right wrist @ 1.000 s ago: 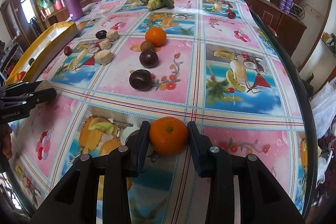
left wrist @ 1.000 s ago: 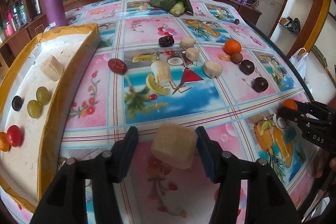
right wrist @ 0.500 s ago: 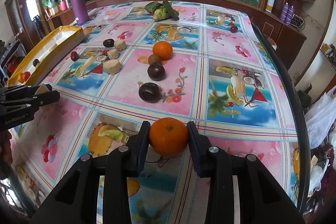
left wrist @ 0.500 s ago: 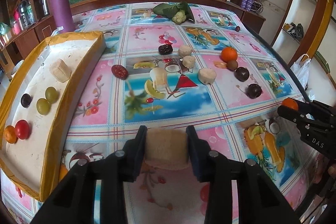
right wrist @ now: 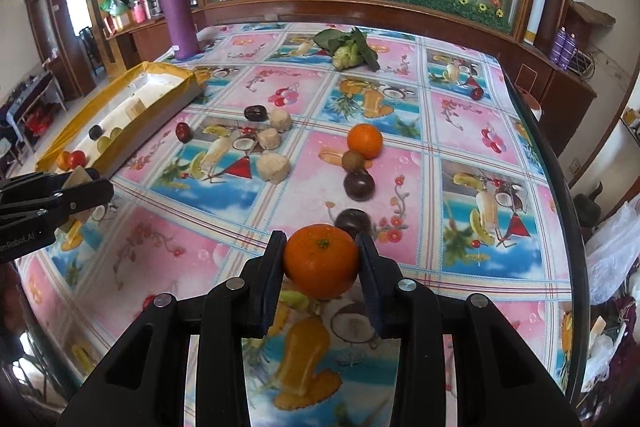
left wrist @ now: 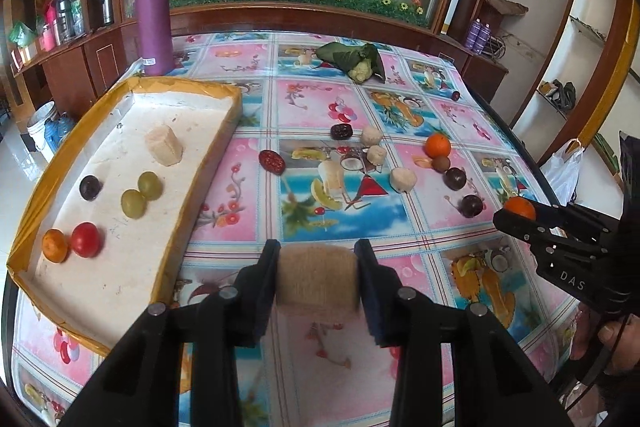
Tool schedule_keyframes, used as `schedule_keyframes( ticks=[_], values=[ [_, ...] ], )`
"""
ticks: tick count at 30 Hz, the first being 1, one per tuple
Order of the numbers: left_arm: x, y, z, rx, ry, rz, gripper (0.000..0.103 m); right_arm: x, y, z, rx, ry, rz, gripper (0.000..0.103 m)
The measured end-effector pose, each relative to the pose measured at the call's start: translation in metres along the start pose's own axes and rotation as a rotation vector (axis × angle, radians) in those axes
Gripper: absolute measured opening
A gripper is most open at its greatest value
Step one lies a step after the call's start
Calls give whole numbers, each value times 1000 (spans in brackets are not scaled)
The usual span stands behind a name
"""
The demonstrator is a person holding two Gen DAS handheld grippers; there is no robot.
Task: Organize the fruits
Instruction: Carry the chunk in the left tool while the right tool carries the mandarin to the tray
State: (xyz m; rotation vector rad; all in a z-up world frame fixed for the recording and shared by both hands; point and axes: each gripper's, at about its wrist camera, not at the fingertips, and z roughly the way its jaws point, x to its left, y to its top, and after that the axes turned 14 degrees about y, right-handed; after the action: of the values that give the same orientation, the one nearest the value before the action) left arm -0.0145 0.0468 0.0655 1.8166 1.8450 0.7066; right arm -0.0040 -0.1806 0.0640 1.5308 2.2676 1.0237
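My left gripper (left wrist: pixel 317 277) is shut on a beige fruit chunk (left wrist: pixel 316 279), held above the patterned tablecloth. To its left lies the yellow-rimmed white tray (left wrist: pixel 120 267) holding another beige chunk (left wrist: pixel 164 146), two green grapes (left wrist: pixel 140 193), a dark grape, a red tomato (left wrist: pixel 85 239) and a small orange. My right gripper (right wrist: pixel 321 261) is shut on an orange (right wrist: pixel 321 259), lifted off the table. In the left wrist view it shows at the right edge with the orange (left wrist: pixel 519 207). Loose fruit stays mid-table: an orange (right wrist: pixel 364 140), a kiwi, dark plums (right wrist: pixel 359 183), beige chunks (right wrist: pixel 273 167) and red dates.
A purple flask (left wrist: pixel 152 23) stands beyond the tray's far end. A leaf-wrapped cauliflower (left wrist: pixel 356 61) lies at the far side of the table. The table's right edge (right wrist: pixel 560 187) drops off to the floor with plastic bags. A wooden cabinet with a glass display backs the table.
The left jaws closed on the beige chunk and lifted it off the cloth. The right gripper rose with the orange. Both views now look from higher over the table.
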Motion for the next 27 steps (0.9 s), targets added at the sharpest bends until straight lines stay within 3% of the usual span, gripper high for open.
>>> schedule_keyframes(
  ticks=[14, 27],
  values=[
    [89, 0, -15, -23, 77, -127, 40, 81, 36, 35, 21, 114, -118, 34],
    [175, 11, 15, 22, 183, -199, 40, 140, 99, 92, 48, 209, -178, 34]
  ],
)
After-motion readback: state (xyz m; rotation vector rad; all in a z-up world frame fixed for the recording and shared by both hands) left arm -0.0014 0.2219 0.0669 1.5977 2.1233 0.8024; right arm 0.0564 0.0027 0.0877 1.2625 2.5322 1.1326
